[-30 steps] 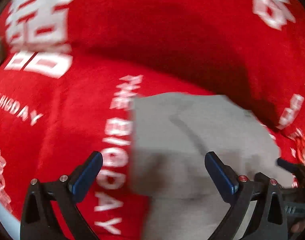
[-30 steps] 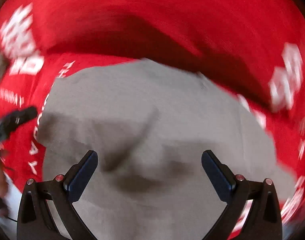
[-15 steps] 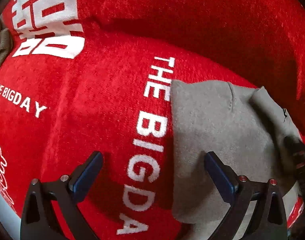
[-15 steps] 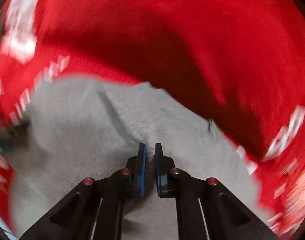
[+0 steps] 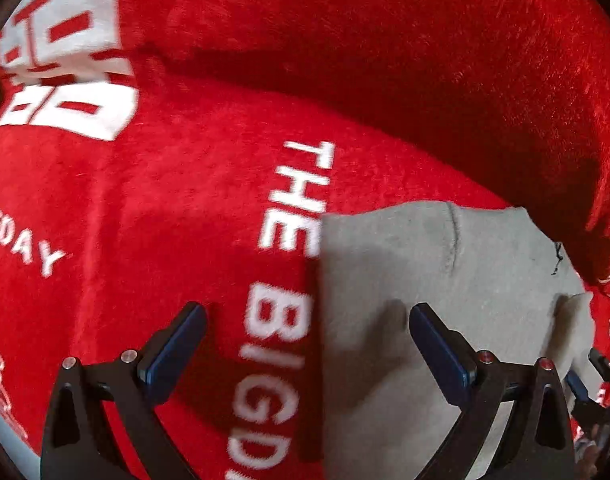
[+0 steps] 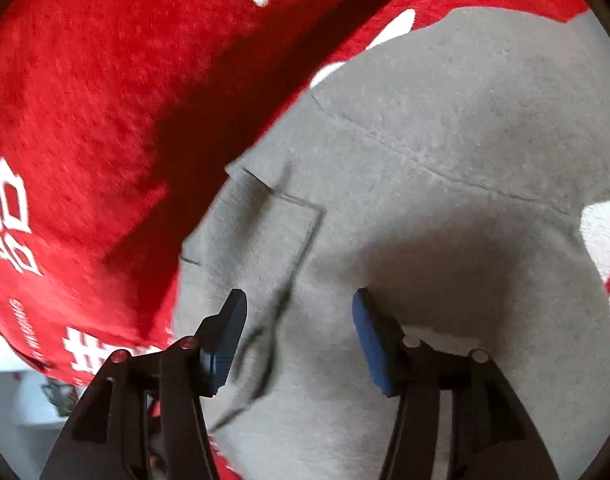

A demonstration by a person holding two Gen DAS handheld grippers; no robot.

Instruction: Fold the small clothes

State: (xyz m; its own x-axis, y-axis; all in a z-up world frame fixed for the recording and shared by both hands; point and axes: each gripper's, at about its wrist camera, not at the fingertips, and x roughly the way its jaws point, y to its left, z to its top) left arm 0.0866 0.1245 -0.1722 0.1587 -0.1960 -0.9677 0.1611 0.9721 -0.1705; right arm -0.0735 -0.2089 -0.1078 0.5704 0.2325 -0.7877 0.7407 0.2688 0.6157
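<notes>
A small grey garment (image 5: 433, 288) lies folded on a red plush cover (image 5: 165, 208) with white lettering. In the left wrist view my left gripper (image 5: 305, 344) is open and empty; its right finger is over the garment's left part, its left finger over the red cover. In the right wrist view the grey garment (image 6: 425, 160) fills the frame, with a stitched pocket outline (image 6: 277, 232). My right gripper (image 6: 299, 336) is open and empty just above the cloth. The right gripper also shows at the left wrist view's far right edge (image 5: 597, 388).
The red cover rises into a raised fold or cushion behind the garment (image 5: 445, 60). A pale floor or surface with a small object (image 6: 33, 400) shows at the lower left of the right wrist view.
My right gripper was shut on the grey cloth half a second ago and has opened and let go. The left gripper stayed open and shifted slightly; the garment now lies flatter.
</notes>
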